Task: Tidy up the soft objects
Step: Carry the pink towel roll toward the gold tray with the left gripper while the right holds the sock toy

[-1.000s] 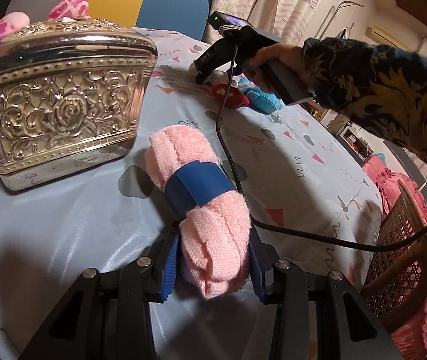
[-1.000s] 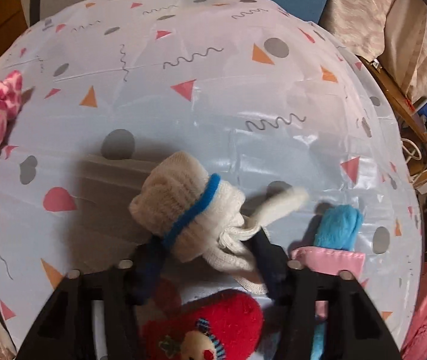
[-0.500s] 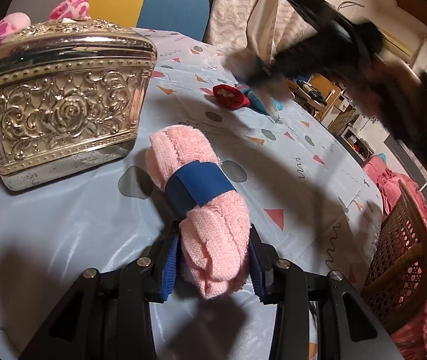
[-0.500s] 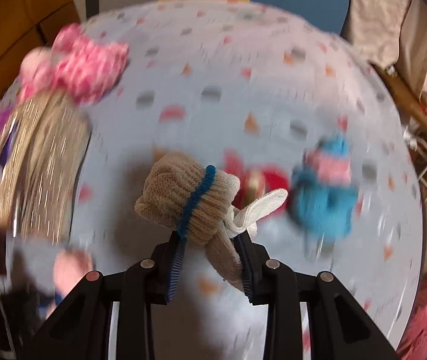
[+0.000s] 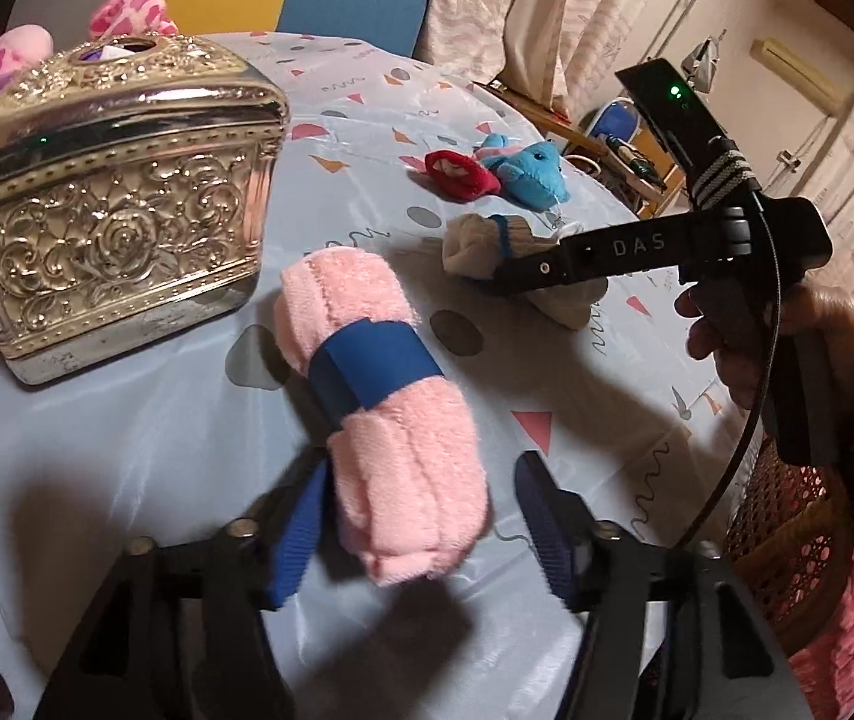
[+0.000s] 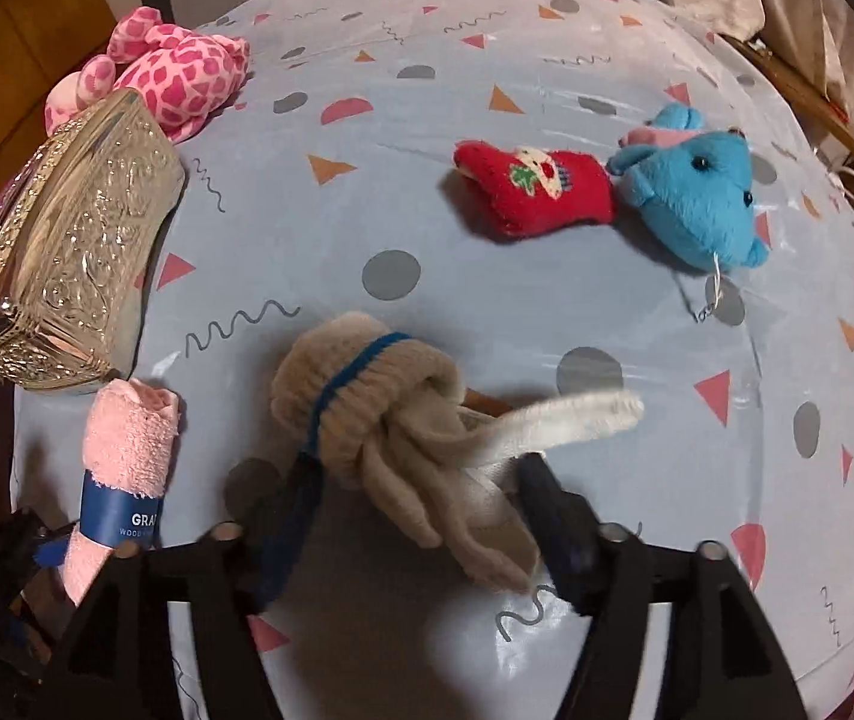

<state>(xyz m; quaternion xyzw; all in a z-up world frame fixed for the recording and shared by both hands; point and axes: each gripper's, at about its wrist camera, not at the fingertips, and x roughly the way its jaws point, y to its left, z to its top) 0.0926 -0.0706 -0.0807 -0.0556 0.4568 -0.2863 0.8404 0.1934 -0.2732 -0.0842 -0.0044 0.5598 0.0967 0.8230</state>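
at the near edge of the left wrist view, the left gripper (image 5: 420, 516) is being held with its blue-padded fingers (image 5: 297, 540) spread apart, and the pink rolled towel (image 5: 384, 414) is lying between them on the patterned tablecloth (image 5: 126, 450) with a gap showing at each side, so nothing is being gripped there. the roll is being kept together by a blue paper band (image 5: 375, 372) around its middle. just past its far end, to the left, an ornate silver box (image 5: 108, 192) is standing on the cloth.

in the right wrist view, the right gripper (image 6: 420, 516) is likewise being held with its jaws released, and the beige rolled socks (image 6: 390, 426) (bound by a thin blue band) are lying between the fingers, a pale loose end trailing off to the right. the pink towel is being seen at the lower left of this view, just beside the silver box.

farther out on the cloth, a small red stocking (image 6: 538, 192) and a blue plush animal (image 6: 697, 198) are lying close beside each other, and a pink spotted plush (image 6: 174, 81) is resting against the far side of the box. at the right of the left wrist view, the right hand (image 5: 787, 336) is being seen wrapped around its gripper's handle.
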